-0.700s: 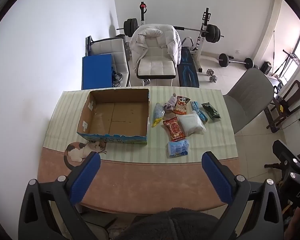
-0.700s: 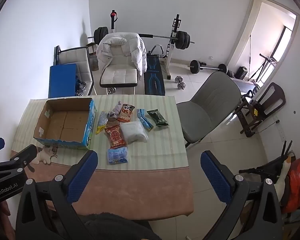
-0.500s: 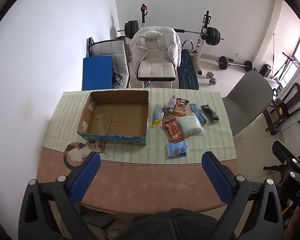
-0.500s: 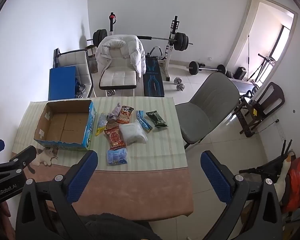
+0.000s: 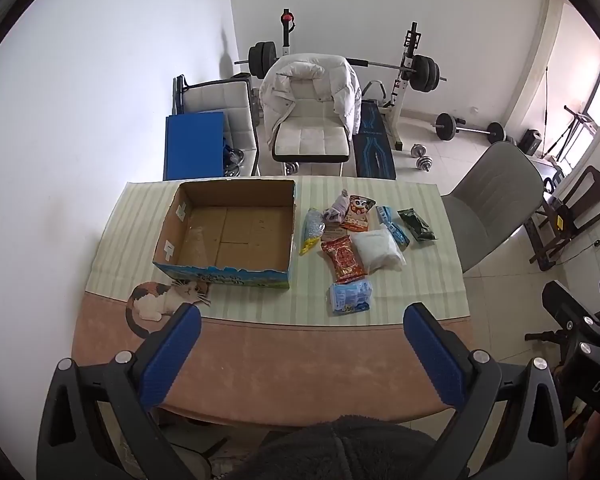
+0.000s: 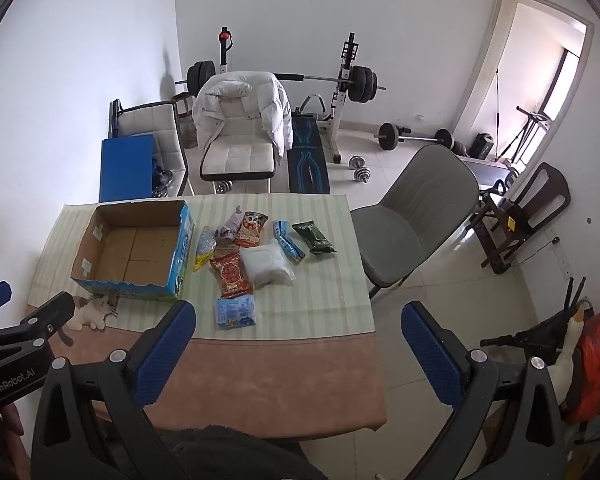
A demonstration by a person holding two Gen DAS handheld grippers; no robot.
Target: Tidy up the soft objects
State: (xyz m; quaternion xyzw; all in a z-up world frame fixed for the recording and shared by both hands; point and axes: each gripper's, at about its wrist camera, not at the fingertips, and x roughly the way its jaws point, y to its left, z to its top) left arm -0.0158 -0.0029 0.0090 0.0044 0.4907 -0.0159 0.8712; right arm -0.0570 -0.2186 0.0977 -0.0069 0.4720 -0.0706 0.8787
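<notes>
An empty open cardboard box (image 5: 228,232) (image 6: 134,252) stands on the table's left half. Right of it lie several soft packets: a red snack bag (image 5: 343,260) (image 6: 232,274), a white pouch (image 5: 376,249) (image 6: 266,264), a light blue packet (image 5: 350,297) (image 6: 236,312) nearest me, a dark green packet (image 5: 417,224) (image 6: 314,238) and a panda snack bag (image 5: 358,212). My left gripper (image 5: 300,352) is open and empty, high above the near table edge. My right gripper (image 6: 296,352) is open and empty, above the table's near right corner.
A striped cloth with a cat picture (image 5: 160,300) covers the table (image 5: 300,368). A grey chair (image 6: 416,208) stands at the table's right side. White chairs (image 5: 312,132), a blue board and a barbell rack stand beyond the far edge.
Both views have shifted slightly, with the table sitting a little lower in frame. Nothing on the table has moved and both grippers stay open.
</notes>
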